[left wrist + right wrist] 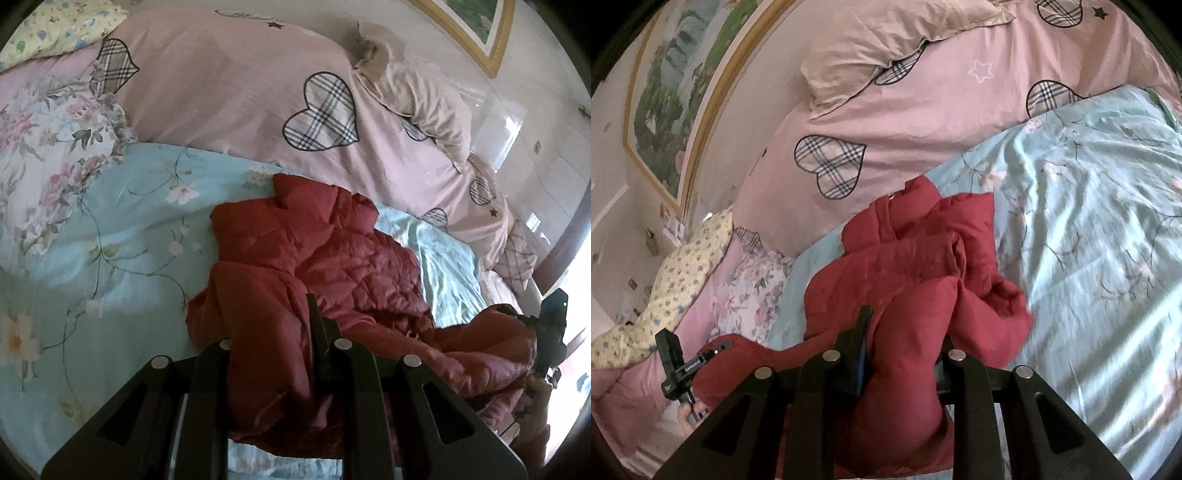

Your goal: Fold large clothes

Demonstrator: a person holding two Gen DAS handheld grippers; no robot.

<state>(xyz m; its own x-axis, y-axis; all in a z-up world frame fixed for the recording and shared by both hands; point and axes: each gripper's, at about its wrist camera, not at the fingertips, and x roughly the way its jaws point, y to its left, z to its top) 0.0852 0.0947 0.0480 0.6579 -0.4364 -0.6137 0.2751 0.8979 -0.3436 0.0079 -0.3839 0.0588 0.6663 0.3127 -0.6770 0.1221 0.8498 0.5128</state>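
Note:
A red padded jacket (295, 251) lies bunched on the light blue floral sheet (110, 240). My left gripper (280, 332) is shut on a fold of the jacket at its near edge; only its right finger (317, 325) shows, the left one is under the cloth. In the right wrist view the jacket (916, 258) fills the middle. My right gripper (901, 347) is shut on a thick fold of it; its left finger (858, 343) shows, the right is mostly buried. Each gripper shows at the other view's edge: the right gripper (550, 325) and the left gripper (679, 365).
A pink duvet with plaid hearts (240, 92) is heaped behind the jacket, with a beige pillow (424, 99) on it. Floral bedding (55, 140) lies at the left. A framed picture (676, 92) hangs on the wall.

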